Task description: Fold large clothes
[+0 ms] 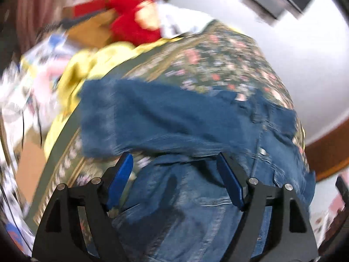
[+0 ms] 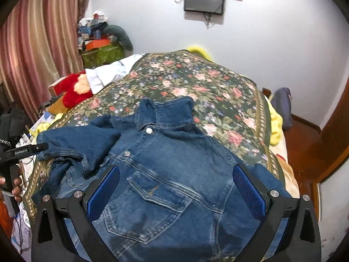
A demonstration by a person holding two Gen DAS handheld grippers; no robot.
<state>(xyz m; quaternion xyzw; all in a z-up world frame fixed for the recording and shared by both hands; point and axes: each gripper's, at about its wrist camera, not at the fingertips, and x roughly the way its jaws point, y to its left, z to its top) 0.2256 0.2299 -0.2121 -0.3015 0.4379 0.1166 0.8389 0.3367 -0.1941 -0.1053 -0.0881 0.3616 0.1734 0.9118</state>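
Jaws of both the left gripper [image 1: 174, 174] and right gripper [image 2: 175, 187] were held wide, gripping nothing. One sleeve [image 2: 74, 142] of the denim jacket [image 2: 174, 163] was folded inward on the floral bedspread [image 2: 207, 87]; further folds remained.

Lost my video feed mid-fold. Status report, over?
Left claw open, empty, over jacket. Right claw open, empty above the chest pocket. Denim jacket face up on floral bedspread, one sleeve folded across. Nothing blocking.
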